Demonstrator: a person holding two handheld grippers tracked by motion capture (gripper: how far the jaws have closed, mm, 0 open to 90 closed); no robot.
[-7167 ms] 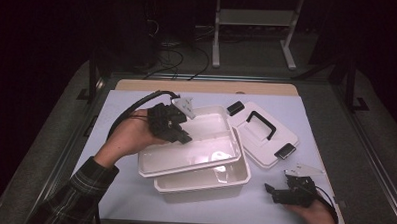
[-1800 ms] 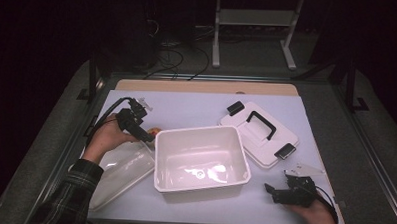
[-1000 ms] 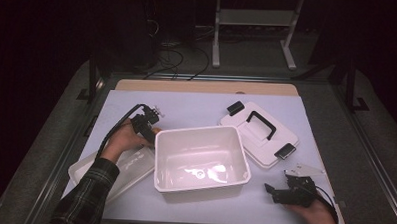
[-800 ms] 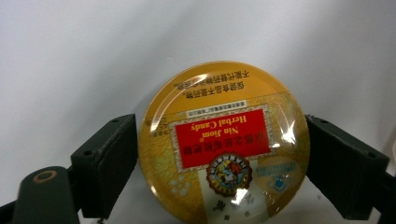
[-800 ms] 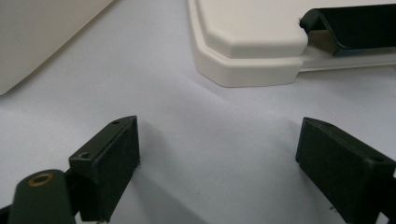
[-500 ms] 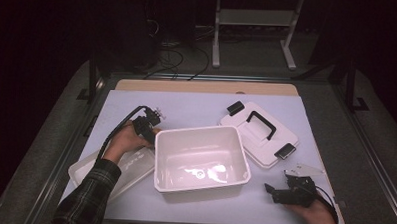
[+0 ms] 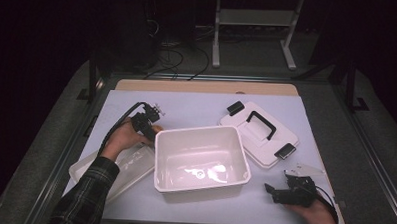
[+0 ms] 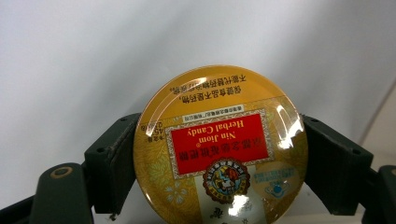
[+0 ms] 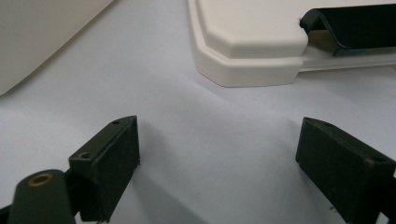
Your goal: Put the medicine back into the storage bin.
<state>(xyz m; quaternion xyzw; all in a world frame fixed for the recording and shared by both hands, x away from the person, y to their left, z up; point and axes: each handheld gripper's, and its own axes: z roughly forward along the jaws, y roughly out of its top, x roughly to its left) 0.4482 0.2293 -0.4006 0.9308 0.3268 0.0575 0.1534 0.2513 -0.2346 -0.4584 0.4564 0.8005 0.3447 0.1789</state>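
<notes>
The left gripper [image 8: 219, 186] clasps a round yellow candy tin [image 8: 219, 149] between its 2 jaws, at 10 o'clock from the white bin [image 7: 244, 166], which looks bare inside. The right gripper [image 9: 219, 168], jaws spread with nothing between them, rests at 5 o'clock from the bin.

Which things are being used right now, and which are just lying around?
In use: left gripper, jaws just closing on the yellow candy tin.
Lying about: white tub, clear tray, lid with black handle, right gripper open on the table.
</notes>
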